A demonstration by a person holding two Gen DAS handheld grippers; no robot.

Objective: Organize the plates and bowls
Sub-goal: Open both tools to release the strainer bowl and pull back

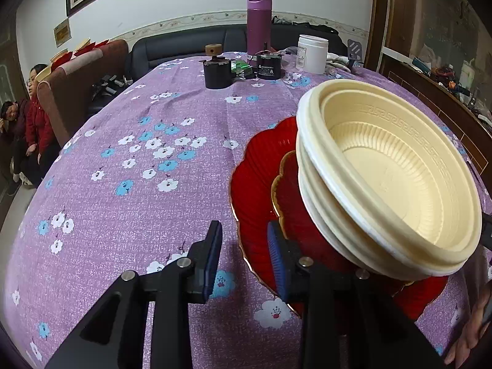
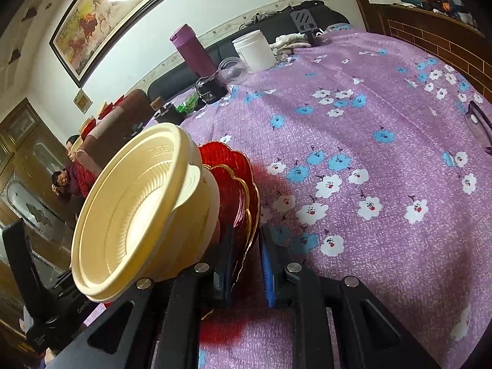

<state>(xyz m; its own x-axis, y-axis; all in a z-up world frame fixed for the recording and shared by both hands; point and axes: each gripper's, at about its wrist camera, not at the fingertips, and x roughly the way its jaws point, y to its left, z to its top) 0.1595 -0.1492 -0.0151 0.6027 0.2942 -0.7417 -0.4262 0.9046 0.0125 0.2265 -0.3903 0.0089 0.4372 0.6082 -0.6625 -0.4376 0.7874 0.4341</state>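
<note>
My right tool [image 2: 246,264] is gripping the red plates [image 2: 243,190] carrying cream bowls [image 2: 132,209]; my left tool [image 1: 244,258] is standing open beside them over the worktop [image 1: 138,169].

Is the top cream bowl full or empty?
Empty: the top cream bowl shows its bare ribbed inside in both views, sitting nested on other bowls over the red plates.

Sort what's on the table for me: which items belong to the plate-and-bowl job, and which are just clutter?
Job items: cream bowls, nested; red plates beneath them.

Clutter: purple bottle, white jar, black container, small black can.
</note>
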